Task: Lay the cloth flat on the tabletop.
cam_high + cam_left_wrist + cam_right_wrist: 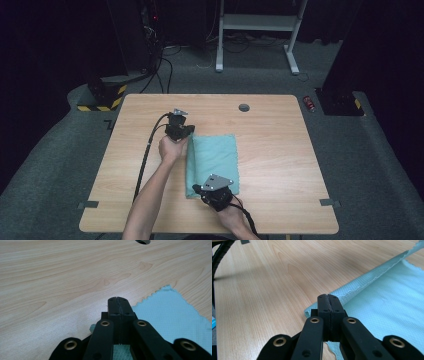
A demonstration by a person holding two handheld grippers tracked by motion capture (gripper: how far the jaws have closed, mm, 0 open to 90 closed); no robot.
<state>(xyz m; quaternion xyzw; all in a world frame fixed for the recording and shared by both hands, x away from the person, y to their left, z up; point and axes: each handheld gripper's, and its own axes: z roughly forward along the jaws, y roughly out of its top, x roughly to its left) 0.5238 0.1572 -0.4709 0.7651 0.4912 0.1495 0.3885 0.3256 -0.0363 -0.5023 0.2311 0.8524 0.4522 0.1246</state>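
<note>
A teal cloth point(215, 157) lies folded into a narrow upright rectangle in the middle of the wooden table point(280, 145). My left gripper point(186, 134) is at the cloth's far left corner, my right gripper point(197, 189) at its near left corner. In the left gripper view the jaws point(117, 300) are pressed together, with cloth point(170, 312) coming out from under them. The right gripper view shows the same: jaws point(328, 296) shut at the curled corner of the cloth point(392, 290), whose pinked upper edge runs off to the right.
A round cable hole point(244, 107) sits near the table's far edge. Tape marks point(89, 204) point(330, 202) lie by the two near corners. The left gripper's black cable point(145, 160) trails toward the near edge. Beyond the table stand a white frame point(260, 22) and a yellow-black block point(102, 95).
</note>
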